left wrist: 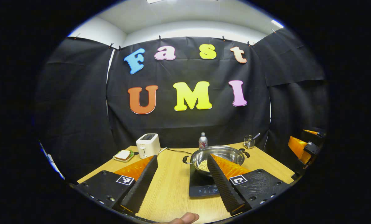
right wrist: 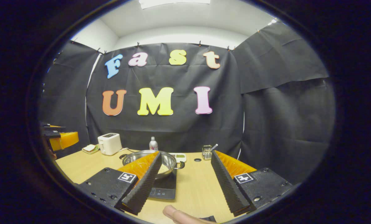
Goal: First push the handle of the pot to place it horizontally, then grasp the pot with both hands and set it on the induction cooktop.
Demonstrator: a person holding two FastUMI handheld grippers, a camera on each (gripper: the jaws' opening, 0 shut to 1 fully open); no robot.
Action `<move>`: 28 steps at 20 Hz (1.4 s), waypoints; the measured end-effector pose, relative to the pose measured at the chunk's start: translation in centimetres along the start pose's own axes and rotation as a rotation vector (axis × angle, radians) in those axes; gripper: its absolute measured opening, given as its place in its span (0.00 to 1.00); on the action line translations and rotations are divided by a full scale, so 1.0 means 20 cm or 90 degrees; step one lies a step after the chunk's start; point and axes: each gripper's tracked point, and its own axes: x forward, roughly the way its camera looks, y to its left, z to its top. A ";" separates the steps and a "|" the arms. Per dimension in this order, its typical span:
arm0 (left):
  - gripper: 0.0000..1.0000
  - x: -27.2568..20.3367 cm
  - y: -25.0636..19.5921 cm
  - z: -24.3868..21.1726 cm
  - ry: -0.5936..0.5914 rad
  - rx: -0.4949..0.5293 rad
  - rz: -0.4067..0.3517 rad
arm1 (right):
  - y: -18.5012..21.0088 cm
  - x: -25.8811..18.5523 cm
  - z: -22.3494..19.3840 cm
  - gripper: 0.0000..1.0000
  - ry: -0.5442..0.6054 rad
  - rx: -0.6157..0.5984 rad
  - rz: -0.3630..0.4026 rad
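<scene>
Wooden table (left wrist: pixel 173 186) ran under me to the booth's black wall, with the induction cooktop (left wrist: pixel 201 186) on it and the pot (left wrist: pixel 218 157) already sitting on top — the placing step looked done to my eye. My left gripper (left wrist: pixel 182 183) and right gripper (right wrist: pixel 187 183) hung spread wide, holding nothing, well back from the pot. Next, I judged, called only for pulling clear — toaster (left wrist: pixel 148 145) and bottle (left wrist: pixel 203 140) stood behind

Left gripper (left wrist: pixel 182 183): 2 black ribbed jaws w/ orange backs, black screwed mounts, square b/w markers.
</scene>
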 end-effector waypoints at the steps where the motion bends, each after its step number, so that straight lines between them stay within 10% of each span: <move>1: 0.96 -0.04 0.01 0.05 -0.010 -0.002 -0.001 | -0.01 -0.05 0.05 0.99 -0.011 0.002 -0.004; 28: 0.95 -0.39 0.18 0.12 -0.046 -0.041 -0.001 | -0.03 -0.41 0.24 1.00 -0.053 -0.025 -0.053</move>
